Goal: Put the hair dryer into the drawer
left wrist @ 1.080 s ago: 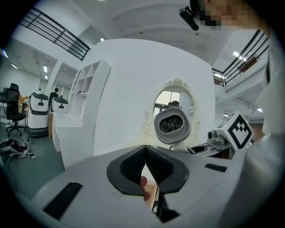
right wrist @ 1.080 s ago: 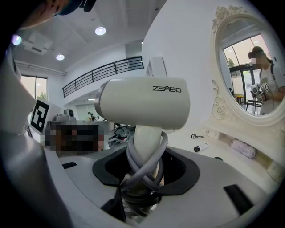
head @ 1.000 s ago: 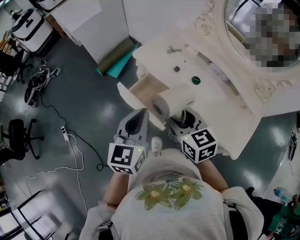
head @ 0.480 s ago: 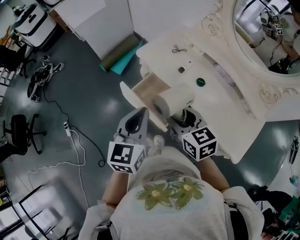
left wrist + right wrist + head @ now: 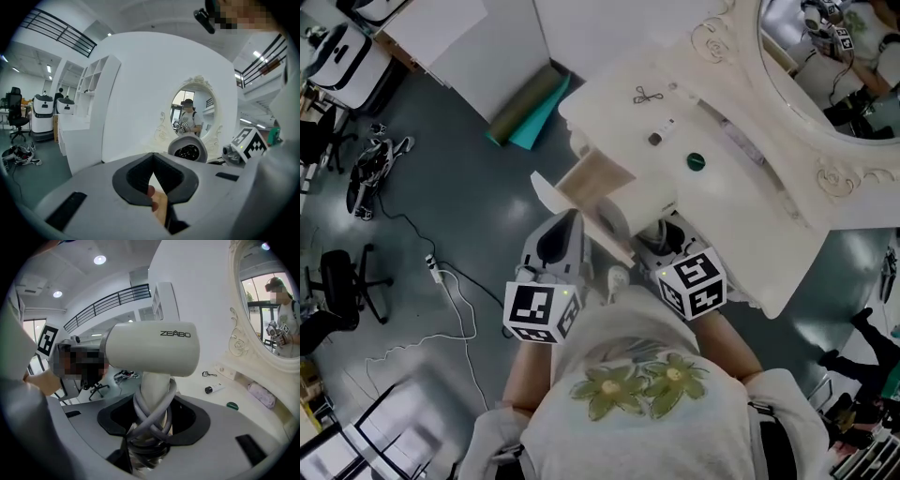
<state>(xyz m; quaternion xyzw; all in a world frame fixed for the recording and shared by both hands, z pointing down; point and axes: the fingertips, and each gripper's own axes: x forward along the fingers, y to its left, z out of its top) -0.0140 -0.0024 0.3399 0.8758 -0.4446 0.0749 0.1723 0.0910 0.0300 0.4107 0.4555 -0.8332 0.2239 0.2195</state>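
The white hair dryer [image 5: 630,208] hangs barrel-forward over the front of the open wooden drawer [image 5: 592,176] of the cream vanity table [image 5: 741,220]. My right gripper [image 5: 661,234] is shut on its handle. In the right gripper view the hair dryer [image 5: 154,350] stands upright with its grey cord wound round the handle between the jaws of the right gripper [image 5: 150,420]. My left gripper [image 5: 573,217] is just left of the dryer, beside the drawer's front panel. In the left gripper view the left gripper [image 5: 152,157] has its jaw tips together, and the dryer's nozzle [image 5: 188,149] shows to the right.
On the vanity top lie a green round lid [image 5: 695,161], a small dark-capped tube [image 5: 656,138] and a small black metal tool [image 5: 647,95]. An oval mirror [image 5: 834,56] rises behind. Rolled mats [image 5: 525,103] lean on the wall; cables [image 5: 441,281] and a chair [image 5: 337,281] are on the floor at left.
Both grippers and the hair dryer have shifted slightly to the left, staying over the drawer's front. The grips are unchanged.
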